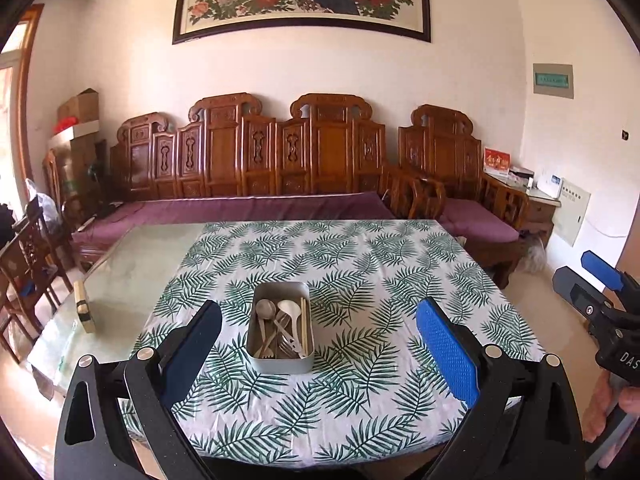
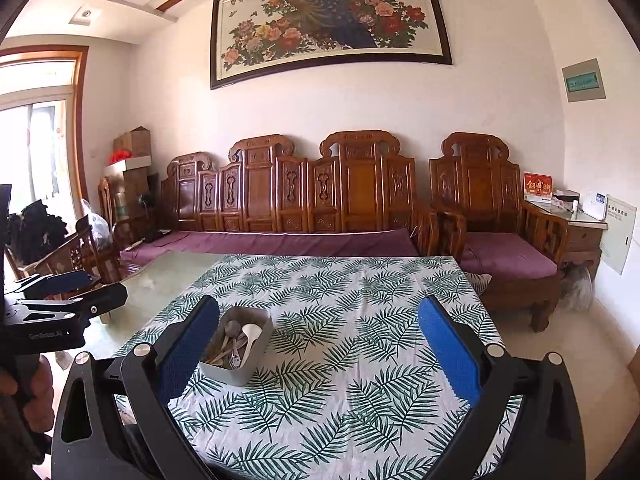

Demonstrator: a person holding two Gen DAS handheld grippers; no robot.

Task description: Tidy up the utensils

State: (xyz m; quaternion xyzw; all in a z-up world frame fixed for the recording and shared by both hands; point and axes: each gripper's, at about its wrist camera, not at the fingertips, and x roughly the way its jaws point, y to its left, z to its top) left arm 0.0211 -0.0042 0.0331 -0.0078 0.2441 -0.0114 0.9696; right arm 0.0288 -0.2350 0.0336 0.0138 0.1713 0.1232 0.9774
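Note:
A grey rectangular utensil box (image 1: 260, 362) stands on the leaf-print tablecloth (image 1: 360, 272). It holds spoons (image 1: 265, 309), a white ladle (image 1: 289, 310), forks (image 1: 285, 346) and chopsticks (image 1: 304, 330). My left gripper (image 1: 320, 332) is open and empty, above and just in front of the box. The right wrist view shows the box (image 2: 224, 374) at its left with utensils (image 2: 238, 342) inside. My right gripper (image 2: 320, 332) is open and empty, to the right of the box. Each gripper shows at the edge of the other's view.
A small wooden block (image 1: 84, 306) lies on the bare glass tabletop (image 1: 132, 280) at the left. A carved wooden sofa with purple cushions (image 1: 256, 208) stands behind the table. Wooden chairs (image 1: 24, 264) stand at the left. The table's front edge is near me.

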